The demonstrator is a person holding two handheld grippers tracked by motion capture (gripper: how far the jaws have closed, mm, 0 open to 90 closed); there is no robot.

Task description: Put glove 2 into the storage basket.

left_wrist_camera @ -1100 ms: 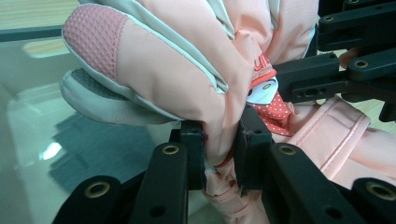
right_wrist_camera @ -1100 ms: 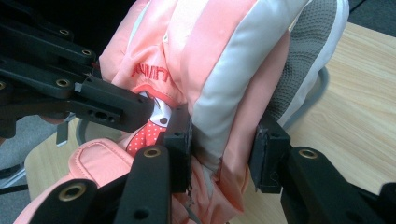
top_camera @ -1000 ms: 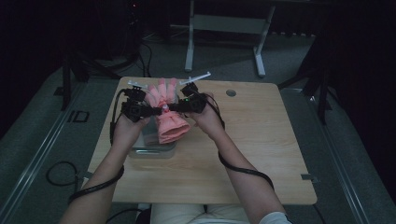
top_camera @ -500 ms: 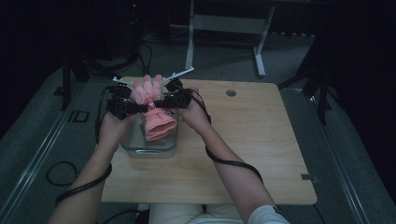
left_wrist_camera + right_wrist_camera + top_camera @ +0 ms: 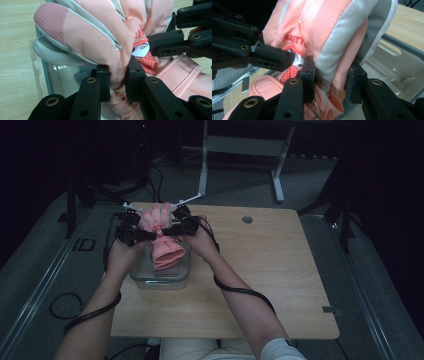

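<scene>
so both grippers, left gripper [image 5: 142, 234] and right gripper [image 5: 167, 231], are clamped tight on the pink glove [image 5: 162, 245] from opposite sides at its middle, fingers pointing away, cuff end hanging straight over the clear container [image 5: 145, 279] on the table [image 5: 280, 270].

Left claw [image 5: 145, 235] and right claw [image 5: 167, 231] pinch pink glove [image 5: 162, 245] over clear container [image 5: 160, 275] on table [image 5: 280, 270].

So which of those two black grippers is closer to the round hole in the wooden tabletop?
Right. The right gripper grips the pink glove nearer the round hole; the left gripper grips it from the far side.
</scene>
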